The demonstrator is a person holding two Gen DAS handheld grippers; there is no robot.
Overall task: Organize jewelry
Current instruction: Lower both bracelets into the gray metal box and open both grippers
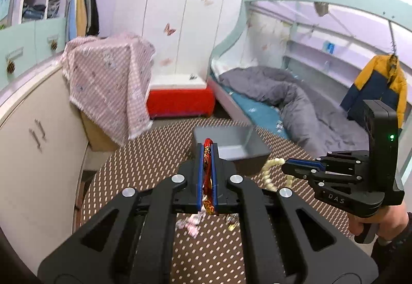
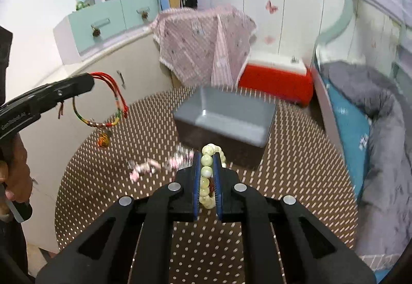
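Note:
My left gripper (image 1: 207, 149) is shut on a red braided cord bracelet (image 1: 207, 176) and holds it above the round table. In the right wrist view the left gripper (image 2: 88, 83) is at the left, and the red bracelet (image 2: 113, 114) hangs from it with an amber bead. My right gripper (image 2: 207, 158) is shut on a pale green bead bracelet (image 2: 206, 172), just in front of the grey box (image 2: 226, 116). In the left wrist view the right gripper (image 1: 284, 167) holds the bead bracelet (image 1: 267, 176) to the right of the grey box (image 1: 231, 147). A pink bracelet (image 2: 157, 164) lies on the table.
The round table (image 2: 296, 181) has a brown dotted cloth. A cabinet (image 1: 38, 129) stands at the left, a chair with pink cloth (image 1: 110, 78) and a red stool (image 1: 180, 101) behind the table, a bed (image 1: 296, 104) at the right.

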